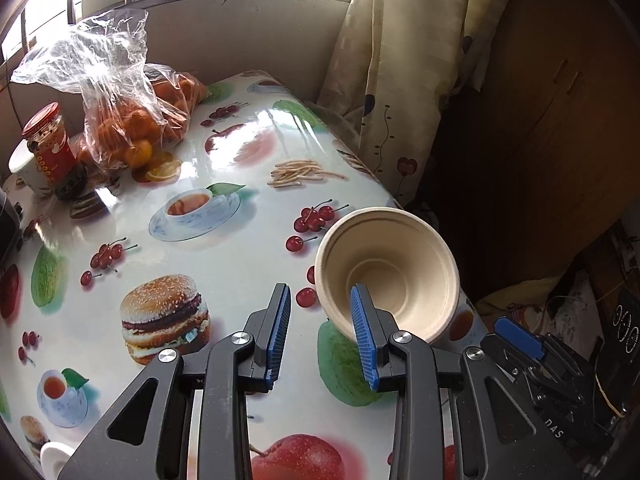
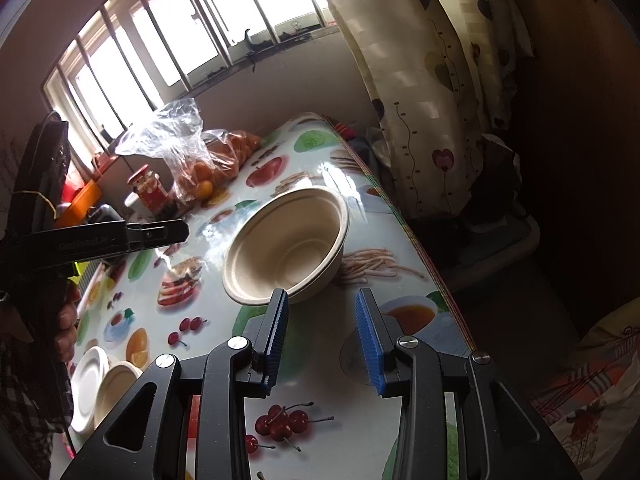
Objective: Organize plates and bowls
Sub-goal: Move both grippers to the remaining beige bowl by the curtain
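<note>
Both the left gripper and right gripper are held apart, empty. The beige bowl, seen mid-frame near the table edge, could be nudged off if approached carelessly.

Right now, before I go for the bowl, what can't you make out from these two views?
- Bowl near rim: left view, covered by left claw's finger; right view, by right claw's finger.
- Plate and small bowl stack: right view, partly hidden by the claw; count unclear.
- Jar label: too small to read.
- Bag contents: blurred by plastic.
</note>
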Demonstrator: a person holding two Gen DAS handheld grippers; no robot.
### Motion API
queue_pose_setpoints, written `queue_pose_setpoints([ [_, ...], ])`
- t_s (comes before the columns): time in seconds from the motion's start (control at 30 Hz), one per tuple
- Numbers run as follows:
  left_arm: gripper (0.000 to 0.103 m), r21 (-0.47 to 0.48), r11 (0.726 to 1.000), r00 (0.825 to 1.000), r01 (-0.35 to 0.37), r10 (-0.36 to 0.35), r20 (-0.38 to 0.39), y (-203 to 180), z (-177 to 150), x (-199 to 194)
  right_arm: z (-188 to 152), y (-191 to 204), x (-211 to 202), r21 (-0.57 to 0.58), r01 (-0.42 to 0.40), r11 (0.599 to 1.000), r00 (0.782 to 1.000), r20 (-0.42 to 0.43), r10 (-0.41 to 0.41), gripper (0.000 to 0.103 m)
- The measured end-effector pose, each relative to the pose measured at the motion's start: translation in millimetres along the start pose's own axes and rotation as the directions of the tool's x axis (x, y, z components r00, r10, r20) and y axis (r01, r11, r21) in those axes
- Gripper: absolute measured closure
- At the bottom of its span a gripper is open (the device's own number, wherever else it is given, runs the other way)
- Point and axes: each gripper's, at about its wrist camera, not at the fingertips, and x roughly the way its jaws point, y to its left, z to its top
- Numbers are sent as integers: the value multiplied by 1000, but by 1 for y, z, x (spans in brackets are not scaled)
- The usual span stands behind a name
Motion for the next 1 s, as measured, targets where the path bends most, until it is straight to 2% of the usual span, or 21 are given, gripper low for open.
queue_pose_setpoints([
  [0.43, 71, -21, 1000, 997, 11, -13, -74, 6, 17, 41, 12, -3, 30, 6, -25, 1000, 999, -42, 25, 69],
  [0.57, 71, -60, 998, 994, 27, -33, -107, 11, 19, 51, 13, -7, 40, 25, -28, 999, 998, -56, 29, 69],
  [0.63, 71, -69, 997, 994, 15, -23, -111, 14, 20, 55, 13, -8, 43, 28, -31, 999, 998, -61, 32, 69],
  [0.9, 71, -96, 994, 989, 48, -61, -132, 16, 20, 62, 15, -10, 49, 41, -38, 998, 997, -60, 40, 69],
  [1.0, 78, -94, 994, 989, 56, -68, -134, 14, 20, 63, 16, -10, 49, 43, -46, 998, 997, -57, 48, 70],
])
